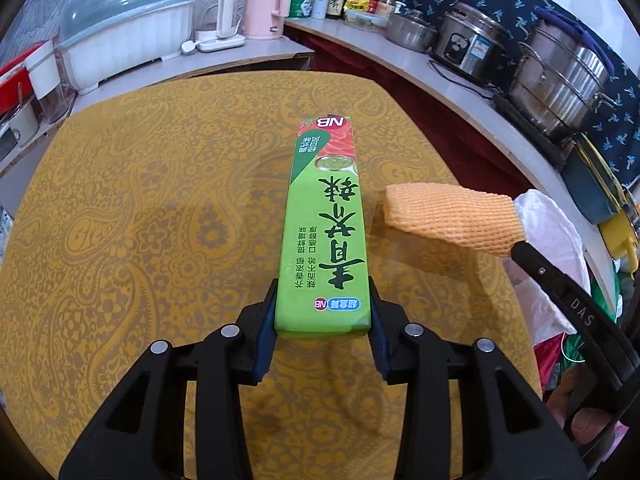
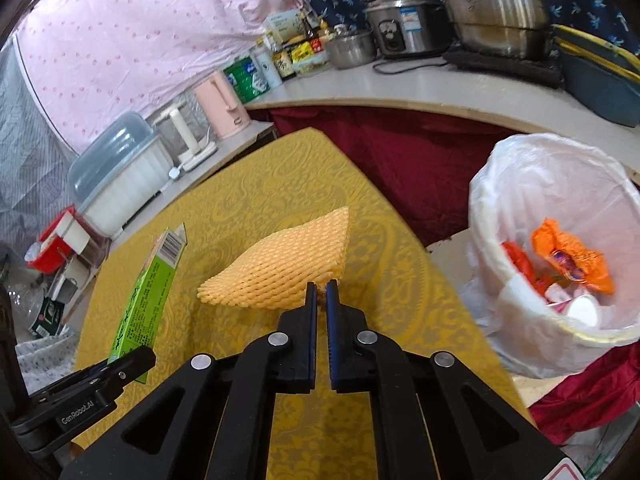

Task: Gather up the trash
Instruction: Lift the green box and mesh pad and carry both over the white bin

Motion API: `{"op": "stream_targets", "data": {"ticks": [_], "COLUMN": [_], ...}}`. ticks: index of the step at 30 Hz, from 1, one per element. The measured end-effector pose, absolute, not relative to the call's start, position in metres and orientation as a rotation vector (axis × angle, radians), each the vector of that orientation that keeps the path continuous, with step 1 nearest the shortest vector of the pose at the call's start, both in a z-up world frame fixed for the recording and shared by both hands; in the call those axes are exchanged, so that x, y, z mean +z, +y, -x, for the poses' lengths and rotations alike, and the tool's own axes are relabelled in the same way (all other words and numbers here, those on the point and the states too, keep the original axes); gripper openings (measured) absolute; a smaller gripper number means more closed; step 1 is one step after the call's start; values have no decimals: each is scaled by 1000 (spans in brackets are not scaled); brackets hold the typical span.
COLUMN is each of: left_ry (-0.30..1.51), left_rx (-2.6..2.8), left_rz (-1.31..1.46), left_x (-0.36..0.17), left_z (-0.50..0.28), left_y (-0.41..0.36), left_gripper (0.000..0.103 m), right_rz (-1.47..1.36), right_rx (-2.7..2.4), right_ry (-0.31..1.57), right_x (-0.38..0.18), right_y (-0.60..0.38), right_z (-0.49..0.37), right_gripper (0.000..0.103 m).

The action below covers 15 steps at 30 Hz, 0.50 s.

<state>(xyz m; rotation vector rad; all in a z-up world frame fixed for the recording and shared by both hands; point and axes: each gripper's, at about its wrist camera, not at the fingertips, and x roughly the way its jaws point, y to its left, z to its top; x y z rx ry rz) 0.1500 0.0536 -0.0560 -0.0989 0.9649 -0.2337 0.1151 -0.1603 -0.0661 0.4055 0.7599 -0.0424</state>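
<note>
1. The left gripper (image 1: 323, 312) pinched the near end of a long green carton (image 1: 325, 232), one finger pressed against each long side, so the carton stuck straight out ahead of it over the middle of the table (image 1: 140, 208).
2. From the right wrist view the same green carton (image 2: 154, 284) showed on its barcode side, tilted upward, with the left gripper (image 2: 124, 364) clamped on its lower end near the table's left edge.
3. The right gripper (image 2: 321, 292) had its fingers squeezed nearly together on the near corner of an orange foam net sleeve (image 2: 284, 260), which hung flat above the yellow patterned tablecloth (image 2: 360, 240).
4. In the left wrist view the orange foam net sleeve (image 1: 452, 216) sat to the right of the carton, apart from it, toward the table's right edge, with the right gripper (image 1: 516, 246) gripping its far right end.
5. A trash bin (image 2: 492, 200) lined with a white bag stood beside the table's right edge, lower than the tabletop, holding an orange wrapper (image 2: 572, 256) and other white and red scraps.
6. Steel pots (image 1: 560, 76) and a pink kettle (image 1: 264, 8) lined the counter behind the table.
</note>
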Motion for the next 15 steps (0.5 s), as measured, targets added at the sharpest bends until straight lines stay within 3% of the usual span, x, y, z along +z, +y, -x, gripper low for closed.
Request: {"op": "stream_targets", "data": {"ticks": [15], "left_ry": [884], "left_rx": [-363], "left_rz": [14], "left_x": [-16], "left_z": [-114], "left_y": [-14], "left_gripper": [37], "right_rz": [-485], "right_rx": [-145], "right_ry": [606], "right_x": [-18], "right_y": [-234], "right_z": [-64], "right_gripper": [5]}}
